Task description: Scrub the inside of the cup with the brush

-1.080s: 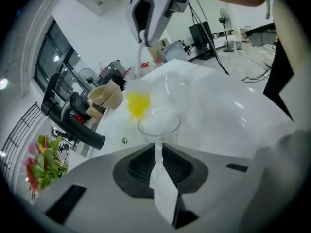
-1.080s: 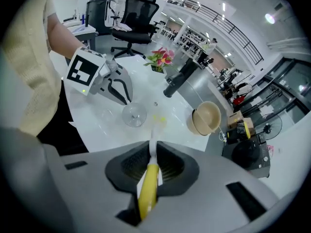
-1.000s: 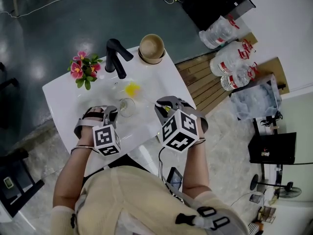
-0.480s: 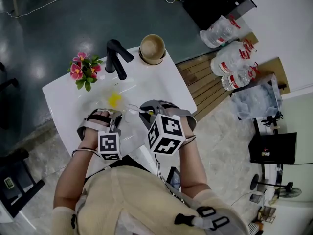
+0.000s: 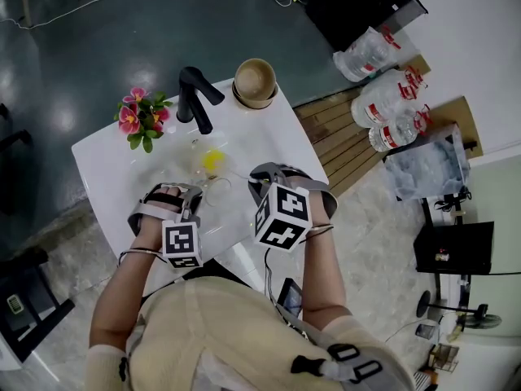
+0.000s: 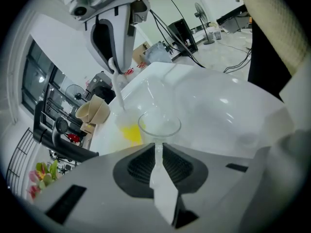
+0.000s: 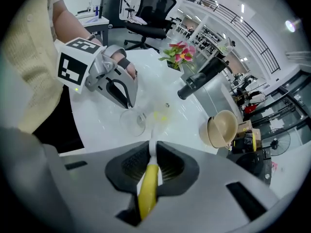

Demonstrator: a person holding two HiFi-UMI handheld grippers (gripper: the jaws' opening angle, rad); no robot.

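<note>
Steeply tilted, left gripper [image 5: 199,193] pinches cup [image 6: 159,124] (its stem [image 6: 158,153]) — right gripper [image 7: 151,148], brush [image 7: 147,188].

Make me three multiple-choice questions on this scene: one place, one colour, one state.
1. Where is the brush head relative to the glass? A inside it; B beside it, outside; C under it.
2. Colour of the brush handle? A red; B yellow; C black.
3. The left gripper is: A open, empty; B shut on the faucet; C shut on the glass stem.
Answers: B, the head sits left of the rim in the left gripper view; B, yellow shows between the right gripper's jaws; C, its jaws pinch the stem.
</note>
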